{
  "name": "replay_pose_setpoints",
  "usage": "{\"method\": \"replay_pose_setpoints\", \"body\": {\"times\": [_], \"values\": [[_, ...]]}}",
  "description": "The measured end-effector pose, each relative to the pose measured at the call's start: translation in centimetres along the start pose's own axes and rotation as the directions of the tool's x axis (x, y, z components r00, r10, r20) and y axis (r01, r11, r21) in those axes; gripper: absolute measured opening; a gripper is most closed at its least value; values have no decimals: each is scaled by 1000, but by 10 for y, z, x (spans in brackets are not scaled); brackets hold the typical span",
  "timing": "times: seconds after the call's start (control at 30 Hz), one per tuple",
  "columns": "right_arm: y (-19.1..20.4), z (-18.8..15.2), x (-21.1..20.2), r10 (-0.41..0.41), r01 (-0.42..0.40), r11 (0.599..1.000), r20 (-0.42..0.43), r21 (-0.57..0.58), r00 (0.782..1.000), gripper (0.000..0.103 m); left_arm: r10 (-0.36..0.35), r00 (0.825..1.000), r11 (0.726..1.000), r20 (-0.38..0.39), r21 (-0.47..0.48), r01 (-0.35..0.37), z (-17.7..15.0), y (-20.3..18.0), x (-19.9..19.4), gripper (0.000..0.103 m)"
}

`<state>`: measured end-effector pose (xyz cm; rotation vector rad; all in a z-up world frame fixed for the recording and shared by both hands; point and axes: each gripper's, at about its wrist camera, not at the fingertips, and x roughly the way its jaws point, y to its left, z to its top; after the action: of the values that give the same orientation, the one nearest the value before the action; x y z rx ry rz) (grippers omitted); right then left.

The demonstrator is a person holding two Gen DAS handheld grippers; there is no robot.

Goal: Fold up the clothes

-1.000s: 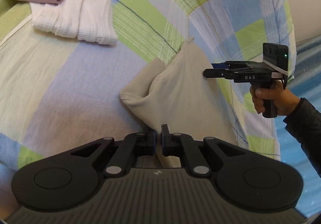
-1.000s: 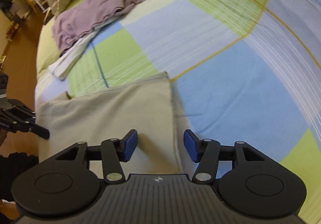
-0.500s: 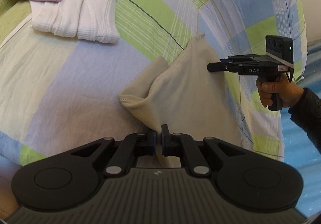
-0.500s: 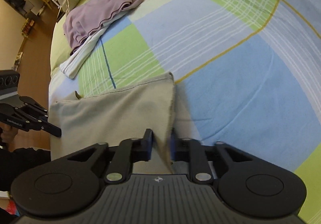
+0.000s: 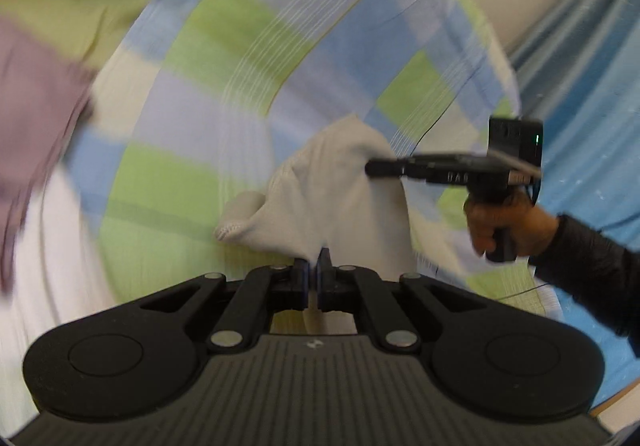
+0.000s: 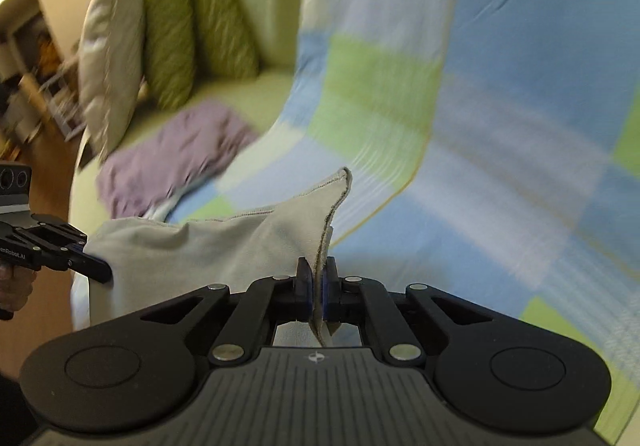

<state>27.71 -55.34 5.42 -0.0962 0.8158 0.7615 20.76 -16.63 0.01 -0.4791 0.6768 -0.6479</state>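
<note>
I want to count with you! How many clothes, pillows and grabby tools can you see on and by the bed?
Clothes: 2, a beige cloth and a purple garment
Pillows: 3, one pale, two green
Tools: 2, the left tool and the right tool, both gripping the beige cloth
Total: 7

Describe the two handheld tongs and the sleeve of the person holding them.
Both tongs are matte black: ribbed body, two round side discs, silver pivot pins, blue pads. The right one carries white lettering, a pistol grip and a boxy module with a green light. The sleeve is dark.
</note>
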Motion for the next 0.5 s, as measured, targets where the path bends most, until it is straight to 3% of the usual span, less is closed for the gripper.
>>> {"method": "replay_pose_setpoints", "body": {"times": [0.07, 0.13, 0.23, 0.33, 0.43, 0.5], "values": [[-2, -4, -19, -70, 67, 997, 116, 27, 991, 3, -21, 999, 996, 37, 89, 17, 20, 0, 9, 1], [3, -8, -42, -167, 162, 986, 222, 37, 961, 3, -49, 995, 983, 84, 178, 34, 44, -6, 17, 1], [15, -5, -92, -298, 285, 954, 383, 90, 875, 3, -137, 976, 947, 170, 310, 79, 84, -36, 13, 1], [49, -5, -153, -397, 399, 911, 498, 108, 771, 3, -255, 945, 880, 203, 453, 140, 107, -84, -12, 1], [87, -19, -200, -468, 474, 868, 558, 146, 685, 3, -351, 919, 811, 179, 549, 202, 105, -125, -40, 1], [107, -38, -218, -513, 509, 841, 566, 181, 645, 3, -384, 913, 759, 138, 610, 227, 87, -143, -54, 1]]}}
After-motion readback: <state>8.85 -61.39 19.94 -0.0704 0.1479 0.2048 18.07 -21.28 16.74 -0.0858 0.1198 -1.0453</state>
